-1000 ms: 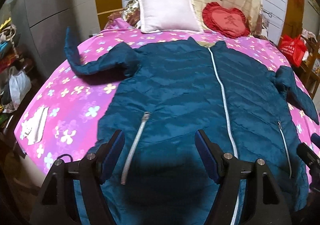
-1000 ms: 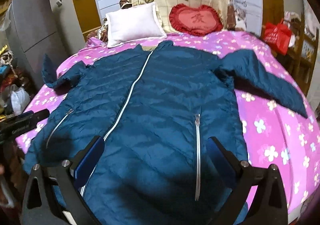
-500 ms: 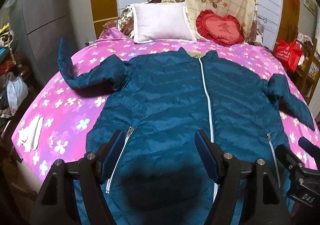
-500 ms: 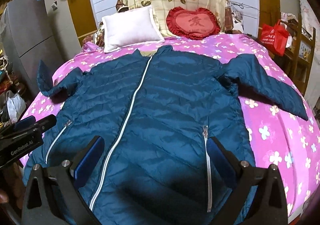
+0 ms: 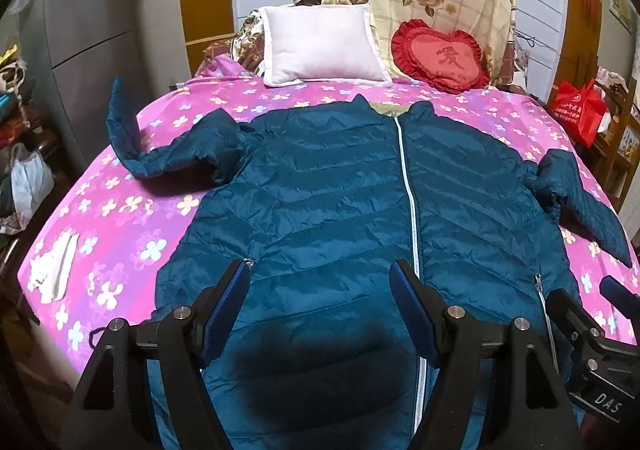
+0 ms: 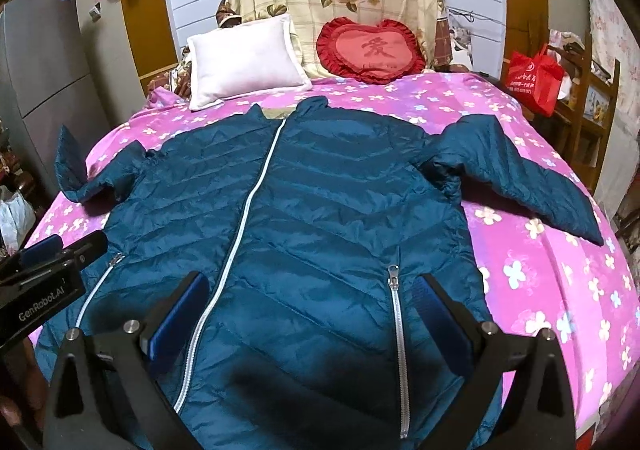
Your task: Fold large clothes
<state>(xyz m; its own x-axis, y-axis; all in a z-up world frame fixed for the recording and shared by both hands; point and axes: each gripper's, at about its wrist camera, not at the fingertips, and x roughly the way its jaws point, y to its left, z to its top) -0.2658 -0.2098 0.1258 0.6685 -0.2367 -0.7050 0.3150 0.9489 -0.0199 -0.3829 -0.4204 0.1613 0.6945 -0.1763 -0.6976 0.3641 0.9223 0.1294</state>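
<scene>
A dark teal quilted jacket [image 5: 340, 186] [image 6: 320, 202] lies front up and zipped on the pink flowered bed [image 5: 120, 218] [image 6: 540, 270], collar toward the pillows. Both sleeves spread outward; the left sleeve's cuff [image 5: 122, 122] stands up at the bed's edge. My left gripper [image 5: 320, 290] hovers open above the hem area, left of the white centre zip, nothing between its blue pads. My right gripper [image 6: 312, 298] is also open, held over the lower right front near a pocket zip [image 6: 396, 298], and holds nothing. Each gripper shows at the edge of the other's view.
A white pillow [image 5: 320, 46] and a red heart cushion [image 5: 440, 58] lean at the head of the bed. A grey fridge [image 5: 80, 30] stands to the left, a red bag [image 5: 580, 110] and wooden shelves to the right. White paper [image 5: 56, 266] lies on the bed's left corner.
Both grippers have drawn back from the jacket toward the foot of the bed, so more of the jacket and room shows. Jaws kept the same width; the jacket has not moved.
</scene>
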